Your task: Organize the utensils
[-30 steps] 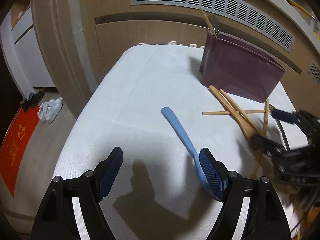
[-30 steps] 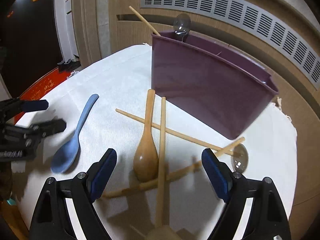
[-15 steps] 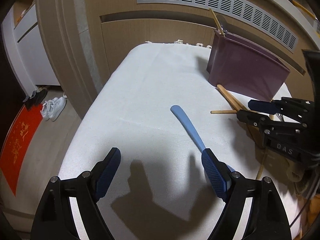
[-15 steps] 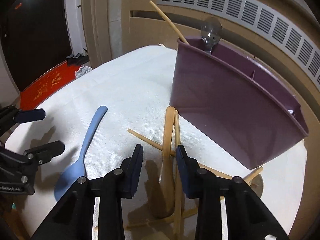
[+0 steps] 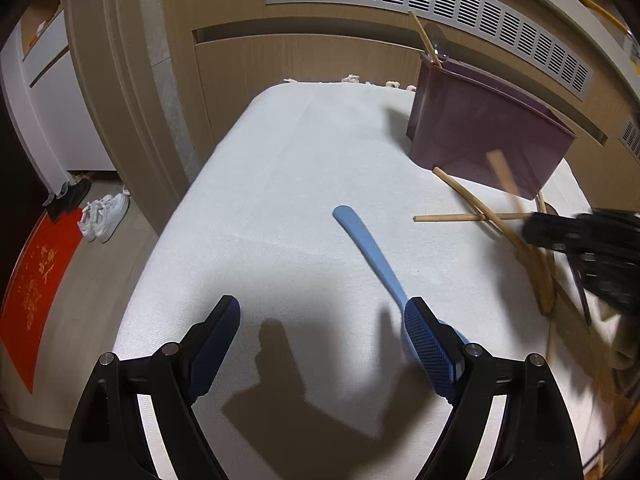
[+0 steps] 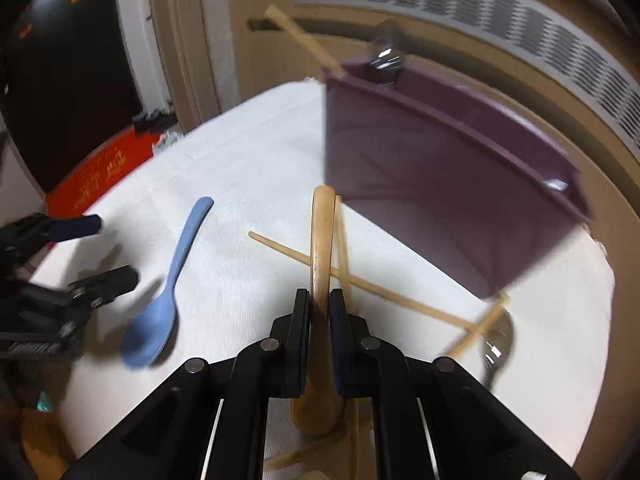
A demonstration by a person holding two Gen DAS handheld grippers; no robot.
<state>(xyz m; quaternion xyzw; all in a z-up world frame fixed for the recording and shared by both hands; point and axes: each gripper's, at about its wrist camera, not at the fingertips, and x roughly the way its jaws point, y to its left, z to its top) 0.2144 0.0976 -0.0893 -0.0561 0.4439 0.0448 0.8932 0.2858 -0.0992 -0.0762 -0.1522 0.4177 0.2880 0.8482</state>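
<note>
step: grasp/lift | right gripper (image 6: 319, 312) clamped on light wooden spoon (image 6: 322, 240) | left gripper (image 5: 322, 320) apart, idle | next: carry into purple plastic holder (image 6: 440, 184)

White-clothed surface (image 5: 304, 184) — purple organizer (image 5: 480, 140) upper right, blue spoon (image 5: 368, 248) centre, crossed chopsticks (image 6: 280, 246) lying beside.
</note>
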